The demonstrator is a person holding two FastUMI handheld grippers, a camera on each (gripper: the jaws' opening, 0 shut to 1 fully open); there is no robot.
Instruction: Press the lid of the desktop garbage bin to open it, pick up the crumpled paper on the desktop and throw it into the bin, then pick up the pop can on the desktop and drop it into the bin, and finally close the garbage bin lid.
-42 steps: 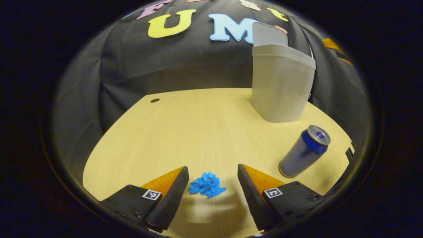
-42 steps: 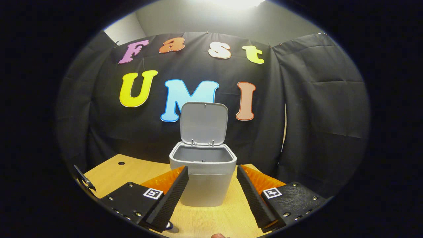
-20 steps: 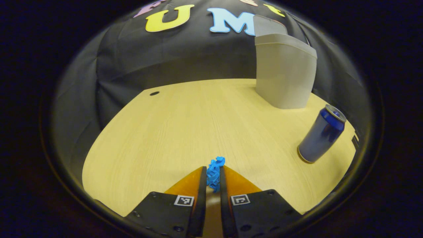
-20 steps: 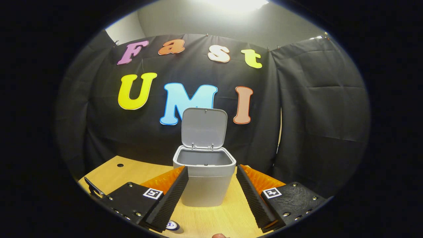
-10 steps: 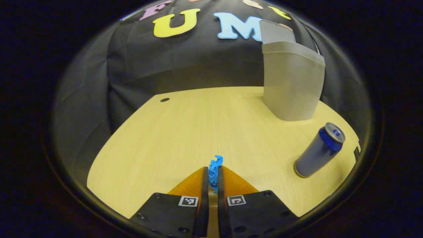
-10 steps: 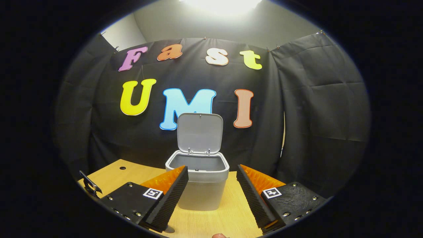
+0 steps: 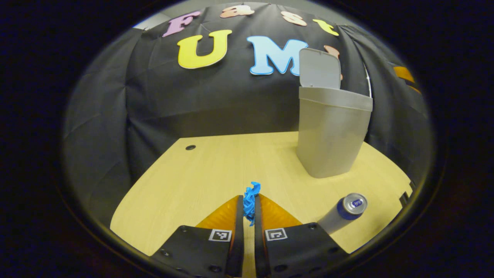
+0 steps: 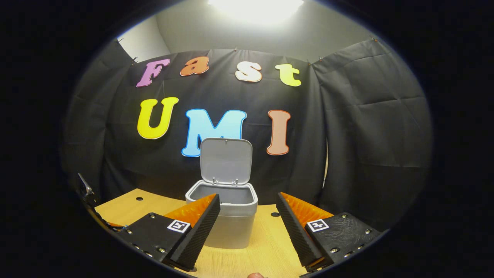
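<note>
Largest to smallest, counted: one wooden surface [image 7: 200, 177], one grey garbage bin [image 7: 328, 135] with its lid [image 7: 319, 71] standing upright and open, two grippers, one pop can [image 7: 341, 216], one ball of crumpled paper [image 7: 251, 199].

Left gripper [image 7: 247, 208] — closed down to a narrow slit, both fingers pressing on the blue paper, a tuft poking out past the tips, seemingly lifted clear of the surface. Right gripper [image 8: 247, 220] — spread wide, holding nothing, hovering in front of the bin [image 8: 227, 216] with the open mouth framed between its fingers.

Bin toward the far right of the surface, well apart from the held paper; can upright nearer, to the right of the left gripper, between it and the bin.

Likely troubles:
- Slipping of the paper — light, springy, pinched only by a thin edge; a jolt on the carry could shake it loose.
- Knocking the can over while swinging right toward the bin, the can sitting near that path.
- Releasing short of the rim, bouncing the paper off the bin wall.
- Bumping the upright lid and tipping it closed before the drop.
</note>
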